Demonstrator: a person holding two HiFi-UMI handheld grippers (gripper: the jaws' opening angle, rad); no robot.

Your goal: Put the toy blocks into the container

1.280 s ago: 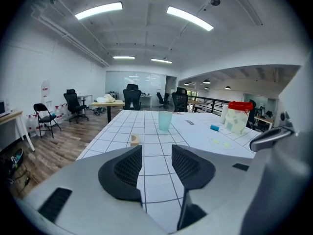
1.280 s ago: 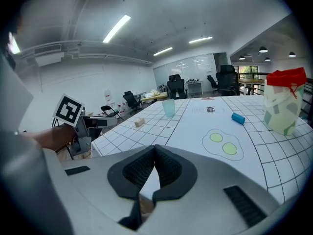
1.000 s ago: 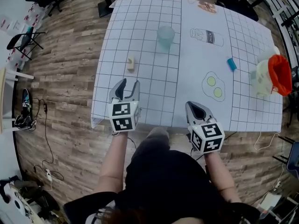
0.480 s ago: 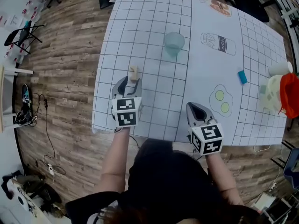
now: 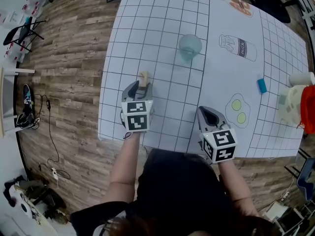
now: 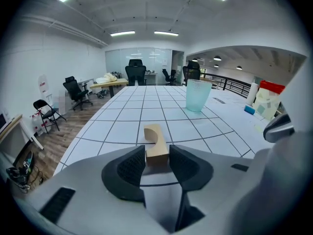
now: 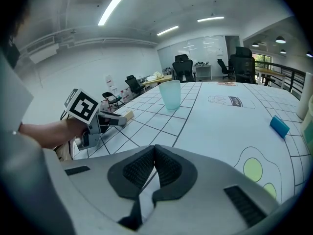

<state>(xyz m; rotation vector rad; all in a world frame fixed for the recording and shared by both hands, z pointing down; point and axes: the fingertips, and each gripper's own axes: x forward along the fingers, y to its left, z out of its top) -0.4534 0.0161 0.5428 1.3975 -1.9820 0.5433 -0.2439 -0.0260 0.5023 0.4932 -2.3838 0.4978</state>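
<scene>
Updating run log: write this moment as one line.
left gripper: jaws just closed further, wooden block between them | right gripper: shut, empty

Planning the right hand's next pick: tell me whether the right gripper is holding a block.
No, the right gripper has its jaws closed together with nothing between them.

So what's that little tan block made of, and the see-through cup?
The block looks like bare wood: pale tan, matte, with a curved notch. The cup looks like thin plastic, though frosted glass is possible: pale blue-green, and light shows through it.
</scene>
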